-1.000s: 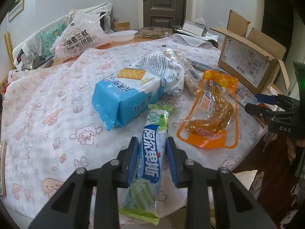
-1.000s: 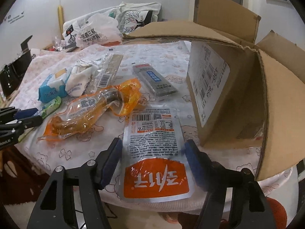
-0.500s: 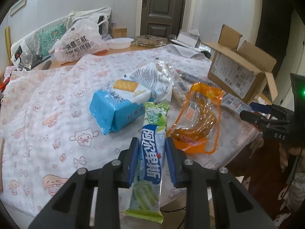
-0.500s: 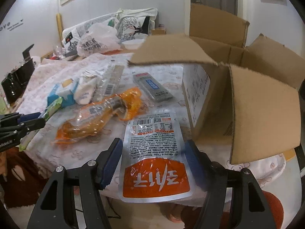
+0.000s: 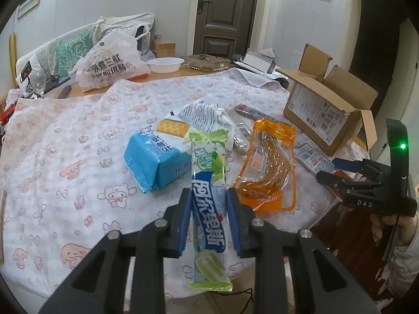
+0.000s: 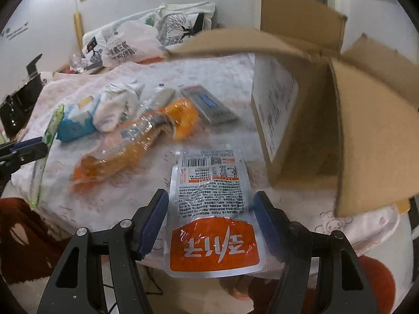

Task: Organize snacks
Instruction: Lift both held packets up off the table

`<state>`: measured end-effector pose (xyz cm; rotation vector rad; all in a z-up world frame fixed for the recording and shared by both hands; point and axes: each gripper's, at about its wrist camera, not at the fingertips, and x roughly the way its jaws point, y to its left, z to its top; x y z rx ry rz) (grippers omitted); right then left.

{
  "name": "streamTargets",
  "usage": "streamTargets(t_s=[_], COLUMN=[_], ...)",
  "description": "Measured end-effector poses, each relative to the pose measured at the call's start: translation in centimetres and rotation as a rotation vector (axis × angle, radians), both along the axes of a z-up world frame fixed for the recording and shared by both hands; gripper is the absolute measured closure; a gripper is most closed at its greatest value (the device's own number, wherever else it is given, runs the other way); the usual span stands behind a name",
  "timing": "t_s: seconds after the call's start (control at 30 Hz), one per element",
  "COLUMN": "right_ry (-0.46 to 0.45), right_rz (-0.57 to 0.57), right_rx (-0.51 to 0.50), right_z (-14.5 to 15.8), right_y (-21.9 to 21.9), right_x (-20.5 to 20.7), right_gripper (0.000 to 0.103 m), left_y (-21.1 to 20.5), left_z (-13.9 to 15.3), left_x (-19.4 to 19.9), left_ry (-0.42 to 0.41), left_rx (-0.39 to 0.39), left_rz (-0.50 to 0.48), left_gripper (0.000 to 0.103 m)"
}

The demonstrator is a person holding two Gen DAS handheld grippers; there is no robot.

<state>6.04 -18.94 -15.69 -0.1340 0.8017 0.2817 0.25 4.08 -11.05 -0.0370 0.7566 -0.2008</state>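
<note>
Risk entry: my left claw (image 5: pixel 208 218) pinches the green-and-blue candy pack (image 5: pixel 208 204) at lower centre, my right claw (image 6: pixel 210 225) squeezes the silver-orange pouch (image 6: pixel 212 222) edgewise; either slick wrapper may buckle and drop short of the cardboard box (image 6: pixel 340 120) at right.

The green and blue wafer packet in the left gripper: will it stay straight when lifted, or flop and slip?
The wafer packet is long and slim, and both ends overhang the left gripper, so some droop seems likely. Its glossy film looks slippery, though the pads press on both its sides. It is probably light, with crushable contents.
</note>
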Motion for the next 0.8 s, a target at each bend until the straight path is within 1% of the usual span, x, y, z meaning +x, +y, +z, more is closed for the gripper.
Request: streamTargets(t_s=[0.03,0.13,0.27,0.4,0.53,0.67,0.8], right_ry=[-0.012,-0.011,-0.019,-0.046,-0.050,-0.079,-0.086], right_rz=[0.003,0.010,0.046,0.070,0.055,0.045,0.099], right_rx=[0.000,0.006,-0.021,-0.020,-0.025,0.004,0.031], right_z=[0.0,0.0,-0.2,-0.4,-0.3,1.0,2.3], right_y=[-0.1,-0.2,0.3,0.4,0.4,0.1,1.3], right_x=[0.0,0.1,0.3,0.6,0.5,-0.4,-1.3], right_gripper=[0.039,0.039,0.036,0.038,0.038,0.038,0.038], left_y=[-0.1,-0.2,-0.3,-0.5,-0.4,-0.2,0.1], left_z=[0.0,-0.2,-1.0,-1.6,-1.6,-1.2,-0.4], left_x=[0.0,0.4,0.9,1.0,0.9,0.7,0.5], left_ry=[0.001,0.008,0.037,0.053,0.051,0.038,0.013], left_rx=[0.003,0.010,0.027,0.033,0.033,0.020,0.005], left_rz=[0.000,0.005,0.013,0.008,0.010,0.009,0.004], left_gripper=[0.079,0.079,0.079,0.079,0.079,0.079,0.079])
